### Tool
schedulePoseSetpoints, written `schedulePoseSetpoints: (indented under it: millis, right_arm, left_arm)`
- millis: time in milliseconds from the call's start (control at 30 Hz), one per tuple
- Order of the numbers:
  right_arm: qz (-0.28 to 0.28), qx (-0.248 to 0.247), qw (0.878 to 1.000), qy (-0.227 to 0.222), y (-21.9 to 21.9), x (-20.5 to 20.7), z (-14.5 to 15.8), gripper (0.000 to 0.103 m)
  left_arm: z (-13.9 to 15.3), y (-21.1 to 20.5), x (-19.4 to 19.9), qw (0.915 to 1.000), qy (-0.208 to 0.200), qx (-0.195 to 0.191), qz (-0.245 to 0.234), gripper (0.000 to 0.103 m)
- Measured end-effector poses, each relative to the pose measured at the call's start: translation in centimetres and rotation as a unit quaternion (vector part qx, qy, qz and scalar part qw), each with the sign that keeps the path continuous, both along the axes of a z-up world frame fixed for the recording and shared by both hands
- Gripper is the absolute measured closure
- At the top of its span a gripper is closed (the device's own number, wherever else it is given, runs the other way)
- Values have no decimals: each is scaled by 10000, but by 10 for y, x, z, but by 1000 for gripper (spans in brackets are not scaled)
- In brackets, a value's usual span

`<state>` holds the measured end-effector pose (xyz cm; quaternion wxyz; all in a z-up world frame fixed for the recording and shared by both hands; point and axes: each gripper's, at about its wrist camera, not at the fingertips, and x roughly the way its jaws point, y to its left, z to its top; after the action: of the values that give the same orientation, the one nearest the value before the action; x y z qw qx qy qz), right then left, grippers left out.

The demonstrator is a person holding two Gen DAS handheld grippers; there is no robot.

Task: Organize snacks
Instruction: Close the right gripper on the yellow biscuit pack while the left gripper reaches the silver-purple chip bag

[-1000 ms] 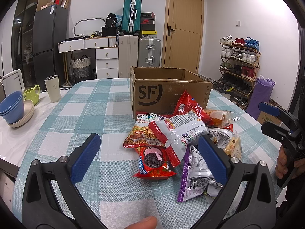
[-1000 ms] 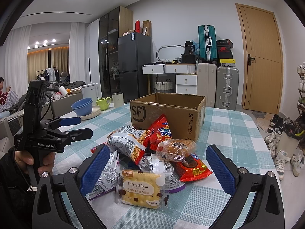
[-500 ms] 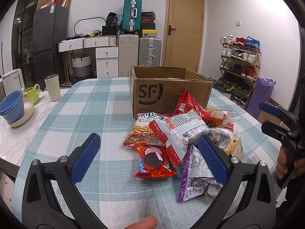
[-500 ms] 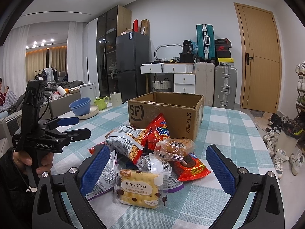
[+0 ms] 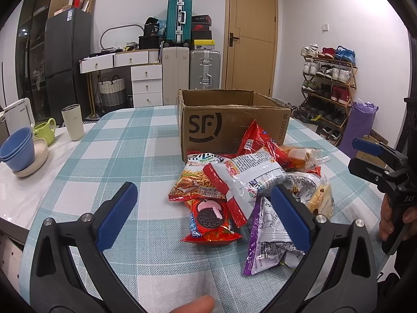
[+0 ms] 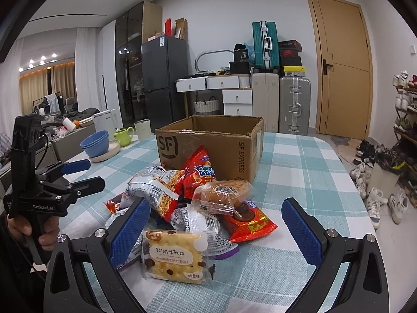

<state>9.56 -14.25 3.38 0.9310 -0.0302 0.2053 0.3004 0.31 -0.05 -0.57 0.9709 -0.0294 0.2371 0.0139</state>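
Two grippers hang above the checked tablecloth [image 5: 109, 156], both empty and both with their blue-padded fingers spread wide. The left gripper [image 5: 206, 214] is held low and level near the table's edge, pointing toward the cardboard box [image 5: 232, 127]; between its fingers lie the Oreo packet [image 5: 209, 221] and the near side of the snack pile [image 5: 250, 182]. A fingertip of the holding hand shows at the bottom edge of that view. Seen from the right wrist camera, the left gripper [image 6: 78, 174] sits to the left of the pile, gripped by a hand [image 6: 28, 229] around its black handle, fingers parted and touching nothing.

The right gripper [image 6: 217, 227] is also level, aimed at the pile from the opposite side, with the cracker packet [image 6: 173, 257] lying flat on the cloth between its fingers and the wrapped bun [image 6: 224, 193] just beyond. From the left wrist camera the right gripper [image 5: 365, 156] shows at the far right, held by a hand [image 5: 398, 219], its two fingers apart and well clear of the snacks.

The snacks lie heaped on the cloth directly in front of the open-topped box, the red chip bag [image 6: 199, 174] leaning against its printed wall. Blue bowls [image 5: 17, 148], a green mug [image 5: 45, 130] and a pale tumbler [image 5: 73, 125] stand far off on the left
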Motion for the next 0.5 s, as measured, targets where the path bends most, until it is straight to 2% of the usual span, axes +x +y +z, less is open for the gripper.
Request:
schedulePoseSetpoints:
  millis: [133,333,400,500]
  right_arm:
    - [11,-50,10000,50,3,1,-1,0]
    - [273,190,9989,322,6,3,4,0]
    - [330,17,9980,538,10,5,3,0]
    - [312,-312,9972,603,18,3,-1,0]
  left_arm:
    - [0,0,-1,10000,2,-9,37,1]
    - [0,-4,1,9999,162,-35,22,1]
    - [1,-5,2,9998,207,-34,12,1]
    - [2,-7,0,9995,298,-54,17,1]
